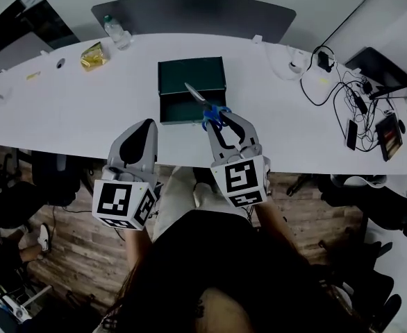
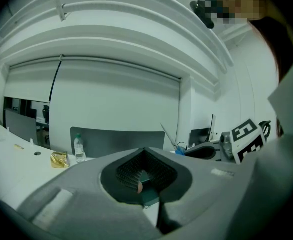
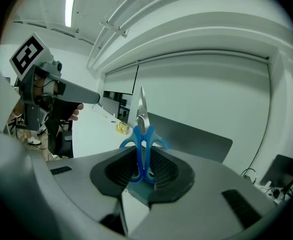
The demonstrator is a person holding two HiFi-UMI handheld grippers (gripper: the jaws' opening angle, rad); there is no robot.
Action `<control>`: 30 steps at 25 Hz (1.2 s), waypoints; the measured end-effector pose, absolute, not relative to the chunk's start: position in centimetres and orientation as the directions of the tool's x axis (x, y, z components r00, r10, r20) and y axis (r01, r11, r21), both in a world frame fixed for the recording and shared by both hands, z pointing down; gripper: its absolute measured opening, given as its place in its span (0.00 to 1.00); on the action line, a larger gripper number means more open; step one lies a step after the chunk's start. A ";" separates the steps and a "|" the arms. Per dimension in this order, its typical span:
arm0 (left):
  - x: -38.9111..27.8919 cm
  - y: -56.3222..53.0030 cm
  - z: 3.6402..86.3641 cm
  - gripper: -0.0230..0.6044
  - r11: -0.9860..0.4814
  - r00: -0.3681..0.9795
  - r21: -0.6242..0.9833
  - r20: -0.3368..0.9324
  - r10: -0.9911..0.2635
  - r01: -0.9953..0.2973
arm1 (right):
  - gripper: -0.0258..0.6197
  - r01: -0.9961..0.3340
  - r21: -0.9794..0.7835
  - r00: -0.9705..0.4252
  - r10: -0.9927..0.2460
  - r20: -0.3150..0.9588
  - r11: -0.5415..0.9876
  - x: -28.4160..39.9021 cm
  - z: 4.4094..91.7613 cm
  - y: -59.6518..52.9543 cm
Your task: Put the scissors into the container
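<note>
Firmly, right tool (image 1: 223,120) grips blue scissors (image 1: 202,99) by the green container (image 1: 192,73).

No lettering, brand, number or sign can be read on anything in these views

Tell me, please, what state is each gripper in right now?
Left gripper: closed, nothing between its jaws.
Right gripper: closed on the blue handles of the scissors.
</note>
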State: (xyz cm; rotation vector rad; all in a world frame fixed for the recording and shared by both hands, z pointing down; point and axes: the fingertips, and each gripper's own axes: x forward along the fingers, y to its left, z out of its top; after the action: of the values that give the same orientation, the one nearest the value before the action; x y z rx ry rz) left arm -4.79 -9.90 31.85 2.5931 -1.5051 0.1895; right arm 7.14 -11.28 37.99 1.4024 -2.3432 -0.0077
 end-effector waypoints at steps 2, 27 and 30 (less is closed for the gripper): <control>-5.1 -10.3 32.0 0.06 -0.488 0.490 0.058 0.179 -0.853 -0.871 | 0.18 -0.839 0.214 -0.413 -0.841 0.349 0.501 7.0 38.3 -11.7; -7.6 -19.8 33.4 0.06 -0.525 0.530 0.076 0.185 -0.828 -0.848 | 0.18 -0.702 0.370 -0.409 -0.770 0.490 0.609 4.9 43.0 -19.3; -8.0 -21.0 33.5 0.06 -0.527 0.532 0.082 0.184 -0.826 -0.846 | 0.18 -0.684 0.376 -0.408 -0.756 0.512 0.625 4.7 44.0 -20.2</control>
State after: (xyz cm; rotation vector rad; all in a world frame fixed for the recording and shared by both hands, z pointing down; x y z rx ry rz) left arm -7.97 -20.99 33.51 2.6063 -1.4342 0.1827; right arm 4.75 -20.20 43.98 1.1227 -2.1869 -0.1394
